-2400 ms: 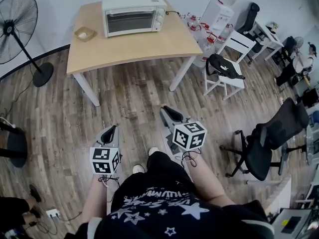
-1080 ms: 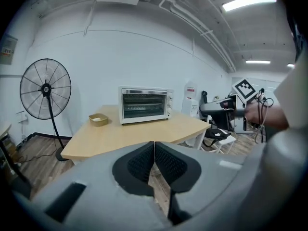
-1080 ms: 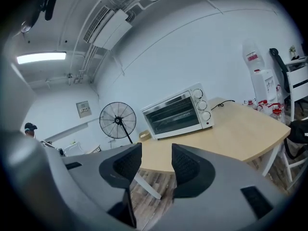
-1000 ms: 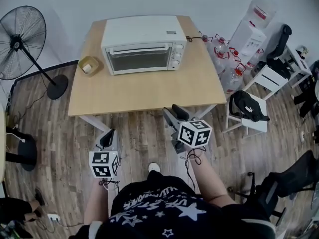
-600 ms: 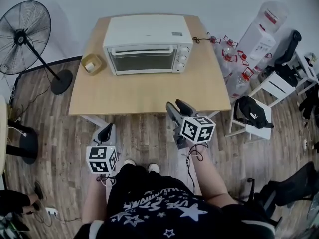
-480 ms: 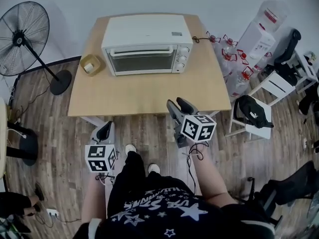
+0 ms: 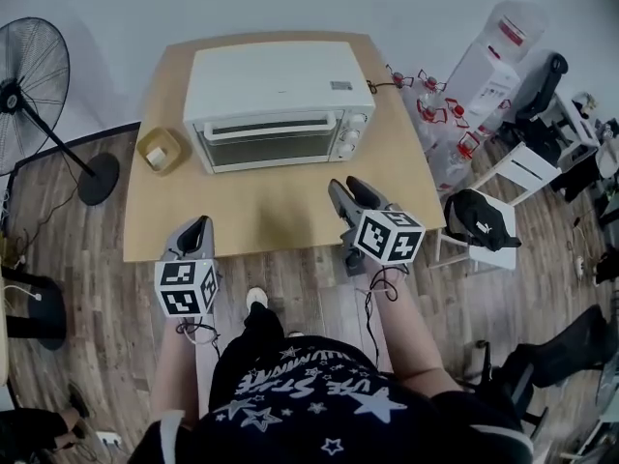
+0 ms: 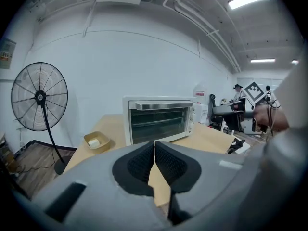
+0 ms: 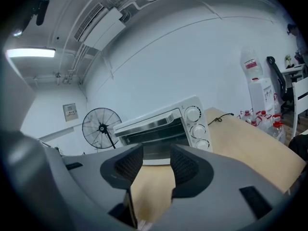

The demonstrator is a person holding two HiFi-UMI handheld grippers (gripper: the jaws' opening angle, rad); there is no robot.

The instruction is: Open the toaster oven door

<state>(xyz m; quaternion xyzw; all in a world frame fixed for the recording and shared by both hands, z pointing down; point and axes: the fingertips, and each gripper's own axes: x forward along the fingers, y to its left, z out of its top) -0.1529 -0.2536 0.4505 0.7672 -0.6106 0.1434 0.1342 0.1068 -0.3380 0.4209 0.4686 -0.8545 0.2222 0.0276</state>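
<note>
**Approach step: toaster oven door not yet touched**

The toaster oven (image 7: 276, 75) sits on the far half of the wooden table (image 7: 290, 216). Its door (image 7: 273, 149) is shut, with the handle bar (image 7: 271, 125) running along the top edge of the glass, and a small tan dish (image 7: 160, 150) lies just left of it. Both grippers hang over the table's near edge, well apart from the oven. The left gripper (image 7: 196, 224) is clenched, pads together on nothing. The right gripper (image 7: 350, 189) has its jaws apart, just narrowed a little, with only bare tabletop showing between them. Judgement: this is the reach. The next move calls for carrying the open right gripper far and up to the handle so its jaws straddle the bar, then clamping and drawing near and down — the door looks bottom-hinged.
</note>
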